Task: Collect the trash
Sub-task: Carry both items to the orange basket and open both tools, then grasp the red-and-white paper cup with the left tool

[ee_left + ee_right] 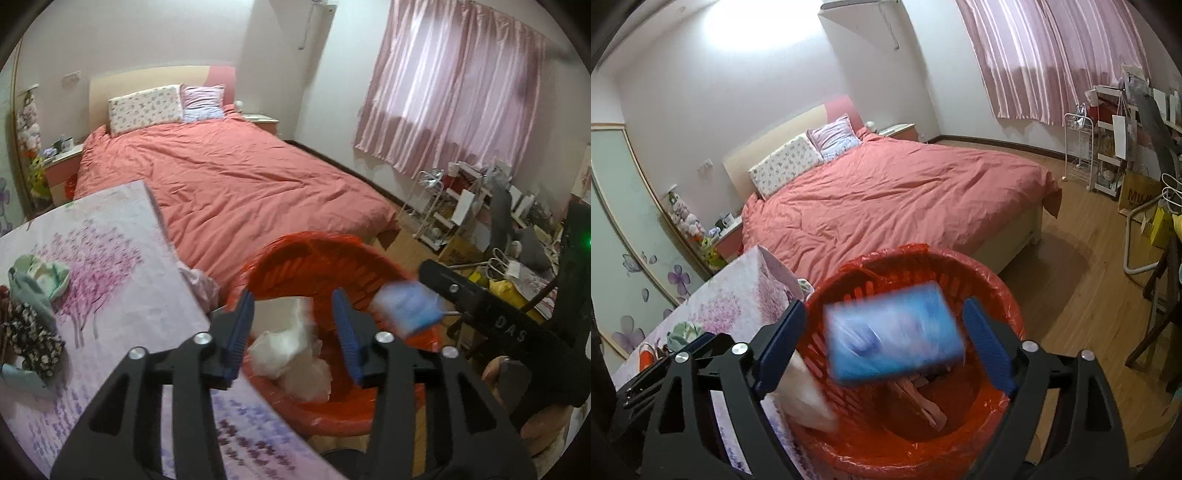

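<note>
Tools [293, 325] [884, 343] both gape wide; blurred blue packet [894, 332] untouched above red bin [1004, 314].

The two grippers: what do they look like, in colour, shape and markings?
The left gripper and right gripper each have black triangular cut-out arms, silver round bolts and two ribbed blue fingers. In the left view, the right gripper's black body shows the letters "DAS" and a green light.

The bin [1004, 295] stands on the floor [1082, 266] at the foot of the bed [886, 199], just right of the cloth-covered table [122, 258]. A blurred packet [894, 332] sits above the bin's mouth, between the spread fingers of the right gripper [886, 343], with crumpled wrappers [291, 347] inside the bin. The left gripper [295, 332] hangs over the bin's near rim, and clothes [33, 306] lie on the table's left side.
</note>
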The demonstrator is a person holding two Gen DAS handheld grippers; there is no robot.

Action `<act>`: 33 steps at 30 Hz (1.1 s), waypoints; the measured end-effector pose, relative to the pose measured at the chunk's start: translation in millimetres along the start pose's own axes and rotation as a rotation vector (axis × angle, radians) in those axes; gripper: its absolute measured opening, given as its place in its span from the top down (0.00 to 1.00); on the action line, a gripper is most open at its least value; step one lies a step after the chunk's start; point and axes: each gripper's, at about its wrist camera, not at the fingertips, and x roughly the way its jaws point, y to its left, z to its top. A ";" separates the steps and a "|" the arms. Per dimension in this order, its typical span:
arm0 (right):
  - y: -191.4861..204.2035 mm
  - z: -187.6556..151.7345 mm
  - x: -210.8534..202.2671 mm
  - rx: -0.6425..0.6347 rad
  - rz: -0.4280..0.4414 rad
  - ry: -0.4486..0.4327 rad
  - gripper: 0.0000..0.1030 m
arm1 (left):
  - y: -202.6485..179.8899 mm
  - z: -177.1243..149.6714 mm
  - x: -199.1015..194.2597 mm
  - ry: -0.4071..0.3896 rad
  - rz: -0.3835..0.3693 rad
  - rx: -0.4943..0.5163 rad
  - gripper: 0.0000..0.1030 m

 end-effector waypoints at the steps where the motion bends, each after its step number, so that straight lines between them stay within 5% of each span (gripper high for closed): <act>1: 1.5 -3.0 -1.6 -0.005 -0.006 0.002 0.15 | 5.7 -1.8 -1.1 0.002 0.014 -0.008 0.50; 10: 21.9 -8.8 -16.0 -0.063 -0.028 0.004 0.15 | 51.2 -19.0 -38.6 -0.048 0.219 -0.038 0.18; 19: 81.1 -34.8 -20.7 -0.214 -0.020 0.020 0.15 | 114.1 -52.8 -79.7 -0.010 0.387 -0.076 0.17; 28: 140.3 -72.7 -10.6 -0.354 0.043 0.085 0.15 | 213.9 -79.2 -133.2 -0.012 0.523 -0.231 0.17; 33: 161.5 -87.0 -3.4 -0.385 0.068 0.115 0.15 | 265.7 -74.3 -148.7 -0.034 0.530 -0.353 0.18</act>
